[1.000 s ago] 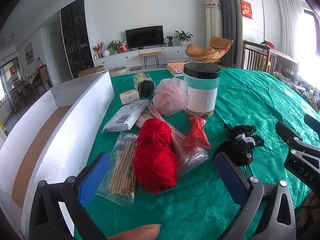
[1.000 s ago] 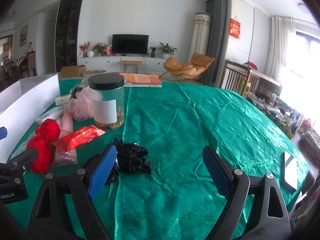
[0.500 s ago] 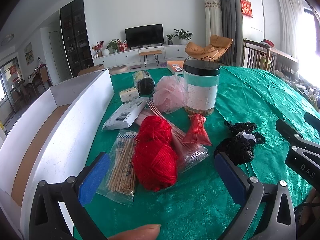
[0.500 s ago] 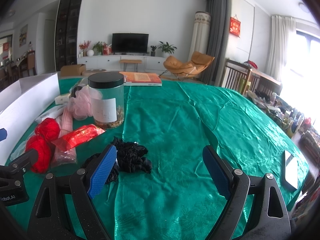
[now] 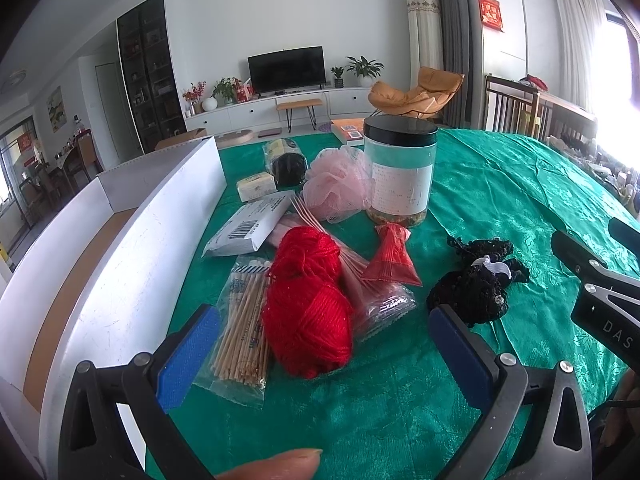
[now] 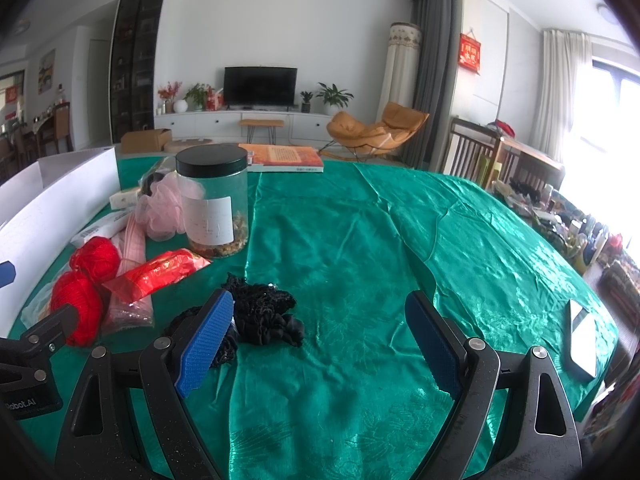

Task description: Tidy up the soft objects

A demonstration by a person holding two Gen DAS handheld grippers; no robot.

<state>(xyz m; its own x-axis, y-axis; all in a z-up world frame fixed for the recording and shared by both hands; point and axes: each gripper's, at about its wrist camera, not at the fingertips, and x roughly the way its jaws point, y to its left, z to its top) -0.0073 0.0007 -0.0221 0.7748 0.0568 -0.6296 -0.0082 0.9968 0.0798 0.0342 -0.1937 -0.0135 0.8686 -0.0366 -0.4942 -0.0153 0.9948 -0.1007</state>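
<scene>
Jaws spread wide on left gripper (image 5: pixel 320 348) and right gripper (image 6: pixel 320 344), nothing pinched. Probable step: take red yarn (image 5: pixel 306 304). Best to lower left straight over the skein, clear of the stick bag (image 5: pixel 244 332). Yarn: two fuzzy lobes, on table (image 5: pixel 500 200) beside white box (image 5: pixel 132 256).

Left claw (image 5: pixel 324 344): black frame, silver screws, ribbed blue pads (image 5: pixel 188 356). Right claw (image 6: pixel 320 340) identical; white lettering on housing. Bare fingertip (image 5: pixel 276 466).
</scene>
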